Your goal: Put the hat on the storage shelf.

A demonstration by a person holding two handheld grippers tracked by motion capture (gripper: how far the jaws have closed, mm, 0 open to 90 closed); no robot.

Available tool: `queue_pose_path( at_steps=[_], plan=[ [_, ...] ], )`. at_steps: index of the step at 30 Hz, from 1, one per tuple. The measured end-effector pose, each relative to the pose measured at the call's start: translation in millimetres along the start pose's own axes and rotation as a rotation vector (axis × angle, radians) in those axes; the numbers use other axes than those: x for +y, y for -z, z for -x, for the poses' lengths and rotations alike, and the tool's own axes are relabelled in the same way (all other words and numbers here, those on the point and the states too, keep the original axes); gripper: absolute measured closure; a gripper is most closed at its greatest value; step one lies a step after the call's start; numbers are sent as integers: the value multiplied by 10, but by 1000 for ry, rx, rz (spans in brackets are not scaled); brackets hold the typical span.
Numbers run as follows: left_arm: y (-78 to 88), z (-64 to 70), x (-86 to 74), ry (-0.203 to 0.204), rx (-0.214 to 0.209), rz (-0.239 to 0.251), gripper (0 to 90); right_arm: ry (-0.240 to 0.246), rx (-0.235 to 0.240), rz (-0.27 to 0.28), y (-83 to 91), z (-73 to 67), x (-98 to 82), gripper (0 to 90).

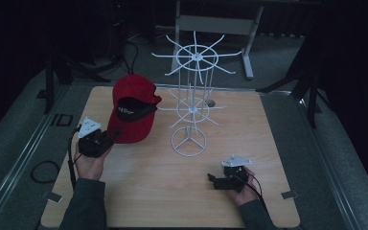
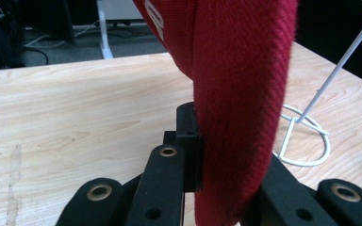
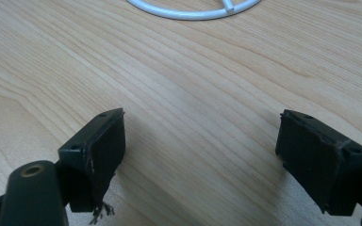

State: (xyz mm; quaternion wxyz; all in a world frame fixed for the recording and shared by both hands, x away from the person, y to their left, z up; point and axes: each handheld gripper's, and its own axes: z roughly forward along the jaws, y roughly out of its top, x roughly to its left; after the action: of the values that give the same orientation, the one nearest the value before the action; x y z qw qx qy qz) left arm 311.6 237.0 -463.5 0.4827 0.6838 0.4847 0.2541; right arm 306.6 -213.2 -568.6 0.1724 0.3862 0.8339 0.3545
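A red cap with a black inner band hangs lifted above the left part of the wooden table. My left gripper is shut on its brim. In the left gripper view the red brim stands on edge, pinched between the black jaws. A white wire rack with radial arms stands on a ring base at the table's middle. My right gripper rests low at the front right, and its fingers stand wide apart with bare wood between them.
The rack's ring base lies just ahead of the right gripper. A white metal frame stands beyond the table's far edge. Dark cables trail on the grey floor at the left.
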Motion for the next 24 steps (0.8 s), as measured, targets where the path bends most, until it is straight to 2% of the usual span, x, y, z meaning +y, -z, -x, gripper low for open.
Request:
queue_pose_path(
  at_steps=[7, 16, 24],
  plan=[
    [21, 22, 47, 12, 18, 29, 860, 0, 0, 0, 0, 0, 0, 163],
    [56, 47, 118, 16, 21, 76, 860, -4, 0, 1, -1, -2, 1, 163],
    [83, 70, 188, 9, 17, 96, 860, -2, 0, 1, -1, -1, 1, 163]
  ],
)
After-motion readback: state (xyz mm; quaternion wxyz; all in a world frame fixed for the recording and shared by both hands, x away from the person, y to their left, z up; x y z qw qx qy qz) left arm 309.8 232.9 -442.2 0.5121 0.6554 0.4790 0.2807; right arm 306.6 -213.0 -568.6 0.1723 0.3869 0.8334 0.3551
